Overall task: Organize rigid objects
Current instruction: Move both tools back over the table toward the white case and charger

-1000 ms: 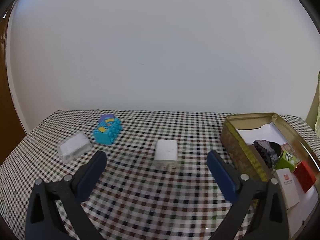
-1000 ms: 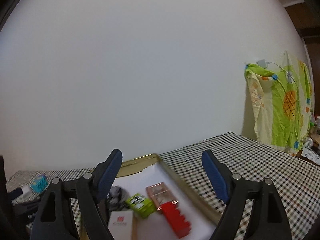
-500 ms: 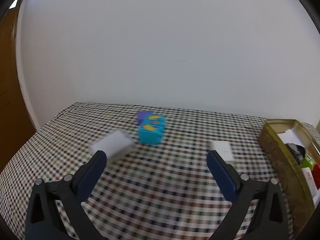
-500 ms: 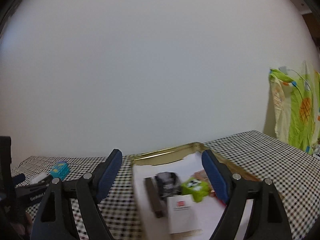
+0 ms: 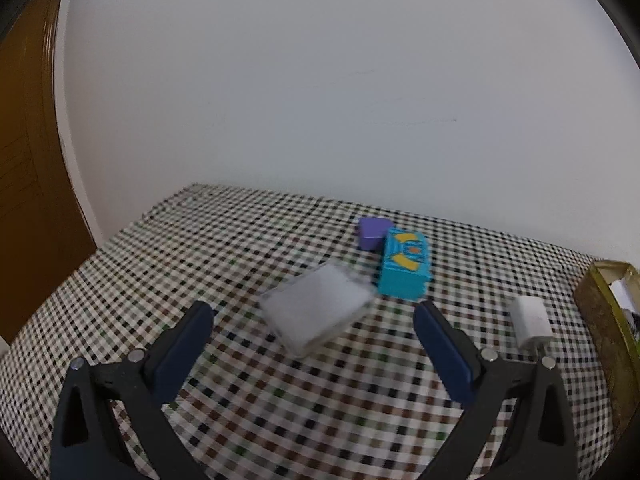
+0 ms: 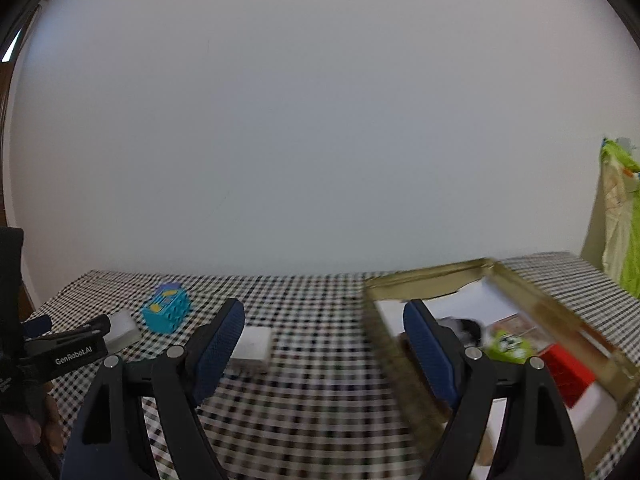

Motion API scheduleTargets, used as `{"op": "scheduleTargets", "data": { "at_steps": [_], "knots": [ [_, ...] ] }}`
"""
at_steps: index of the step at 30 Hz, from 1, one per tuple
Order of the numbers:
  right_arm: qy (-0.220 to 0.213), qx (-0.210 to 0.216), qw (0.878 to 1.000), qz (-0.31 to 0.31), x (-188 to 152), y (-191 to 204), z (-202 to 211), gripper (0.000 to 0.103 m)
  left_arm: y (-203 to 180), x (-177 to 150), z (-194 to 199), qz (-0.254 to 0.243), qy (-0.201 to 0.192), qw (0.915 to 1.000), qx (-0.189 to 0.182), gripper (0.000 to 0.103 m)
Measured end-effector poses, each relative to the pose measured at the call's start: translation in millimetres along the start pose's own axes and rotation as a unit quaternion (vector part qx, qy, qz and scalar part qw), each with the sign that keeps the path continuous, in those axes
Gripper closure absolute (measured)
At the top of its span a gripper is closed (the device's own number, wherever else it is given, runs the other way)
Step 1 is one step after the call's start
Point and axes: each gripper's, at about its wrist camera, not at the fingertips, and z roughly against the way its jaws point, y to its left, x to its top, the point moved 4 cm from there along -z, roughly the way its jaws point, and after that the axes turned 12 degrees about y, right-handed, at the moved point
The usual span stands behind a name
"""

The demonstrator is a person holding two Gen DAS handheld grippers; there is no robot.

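Note:
A grey-white flat box (image 5: pixel 318 310) lies on the checked tablecloth just ahead of my open, empty left gripper (image 5: pixel 312 320). Behind it stand a turquoise toy block (image 5: pixel 404 270) and a purple piece (image 5: pixel 372 233). A white charger plug (image 5: pixel 530 320) lies to the right. In the right wrist view my open, empty right gripper (image 6: pixel 324 320) hovers between the charger (image 6: pixel 254 343) and the gold tin box (image 6: pixel 400 354). The turquoise block (image 6: pixel 166 310) and the grey-white box (image 6: pixel 122 330) sit far left, by the left gripper (image 6: pixel 68 336).
The gold tin (image 5: pixel 604 312) holds a green item (image 6: pixel 508 346), a red block (image 6: pixel 568 368), a dark item (image 6: pixel 460 326) and cards. A wooden door (image 5: pixel 28 184) stands left of the table. A green-yellow cloth (image 6: pixel 620 216) hangs at far right.
My left gripper has swung left, so the grey-white box now lies between its fingers. My right gripper has swung left from over the tin to the cloth near the charger.

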Motion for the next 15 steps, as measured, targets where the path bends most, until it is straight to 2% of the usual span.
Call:
{"op": "scheduleTargets", "data": {
  "at_steps": [2, 5, 11, 15],
  "knots": [
    [0.021, 0.003, 1.0, -0.002, 2, 5, -11, 0.019, 9, 1, -10, 0.015, 0.022, 0.9996, -0.013, 0.002],
    [0.045, 0.01, 0.999, -0.009, 2, 9, -24, 0.019, 23, 4, -18, 0.028, 0.034, 0.999, -0.007, 0.002],
    [0.104, 0.029, 0.994, -0.017, 1, 18, -53, 0.019, 45, 10, -25, 0.044, 0.034, 0.9984, 0.005, 0.002],
    [0.141, 0.043, 0.989, -0.023, 2, 27, -72, 0.019, 57, 14, -22, 0.045, 0.024, 0.9983, 0.028, 0.002]
  ]
}}
